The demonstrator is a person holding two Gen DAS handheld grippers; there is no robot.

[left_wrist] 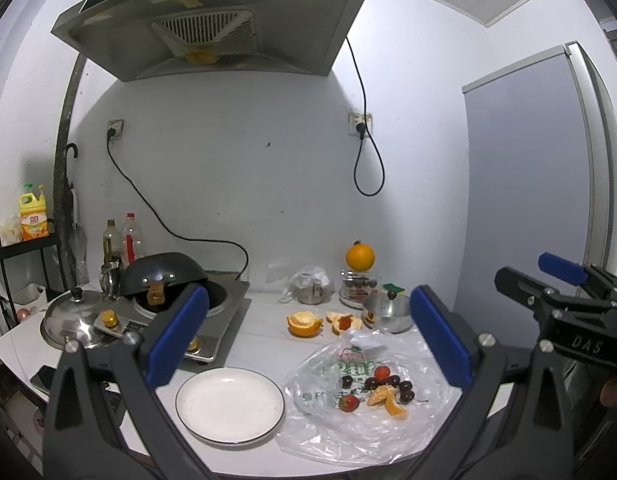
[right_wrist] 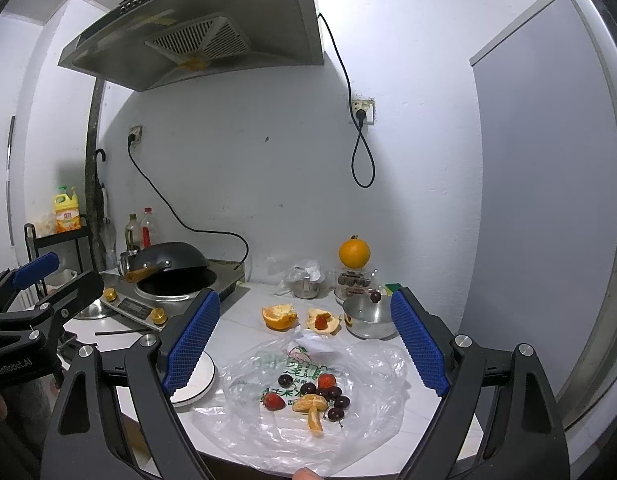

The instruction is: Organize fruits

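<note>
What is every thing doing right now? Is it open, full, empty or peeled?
left gripper: open, holding nothing
right gripper: open, holding nothing
white plate: empty
plastic bag: spread flat, fruit lying on it
whole orange: unpeeled, sitting on a jar
wok: tipped over the stove

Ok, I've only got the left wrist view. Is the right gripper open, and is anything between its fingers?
Observer: Open. The right gripper has its fingers spread wide with nothing between them, above the plastic bag.
Operator: Anything by the cooker that's hidden in my view?
Observer: A thin black stick lies on the counter in front of the induction cooker.
Operator: Any hand near the bag?
Observer: A fingertip shows at the bottom edge, by the bag's near rim.
</note>
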